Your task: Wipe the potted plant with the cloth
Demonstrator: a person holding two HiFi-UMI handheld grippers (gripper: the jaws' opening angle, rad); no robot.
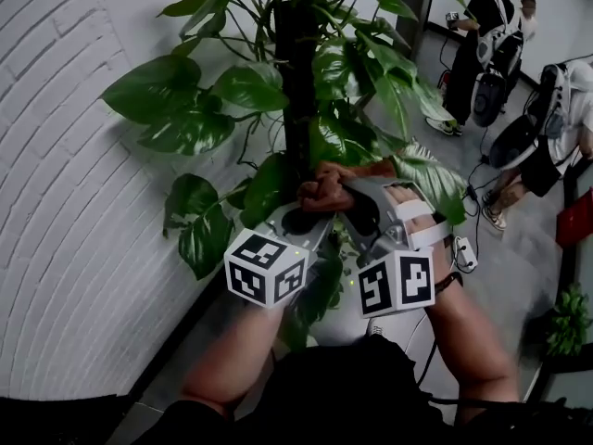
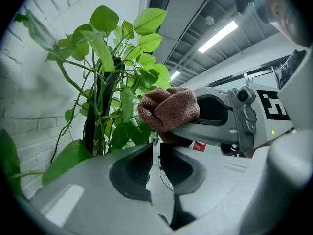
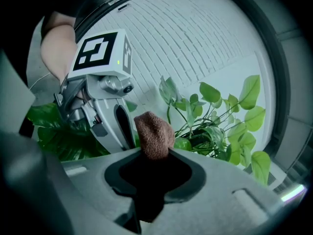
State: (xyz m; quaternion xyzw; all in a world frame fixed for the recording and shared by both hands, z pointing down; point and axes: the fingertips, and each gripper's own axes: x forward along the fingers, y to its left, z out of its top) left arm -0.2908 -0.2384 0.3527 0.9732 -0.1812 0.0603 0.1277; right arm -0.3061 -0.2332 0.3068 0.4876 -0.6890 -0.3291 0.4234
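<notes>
Cloth (image 3: pixel 154 133): brown, bunched, clamped in my right gripper (image 3: pixel 154 154) at frame centre. It sits close against the foliage of the potted plant (image 1: pixel 296 82); I cannot tell if it touches.

Left gripper (image 2: pixel 156 146): jaws a narrow slit apart, nothing between them, just below the cloth.

Step, as I judge: bringing cloth to leaves.

Next: steady the nearest leaf (image 1: pixel 269 188), then stroke gently along it.

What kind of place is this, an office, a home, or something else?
Probably a workplace hall or lab, not a home: a white-painted brick wall, strip lights on the ceiling, and cables across the grey floor where other people stand with gear.
</notes>
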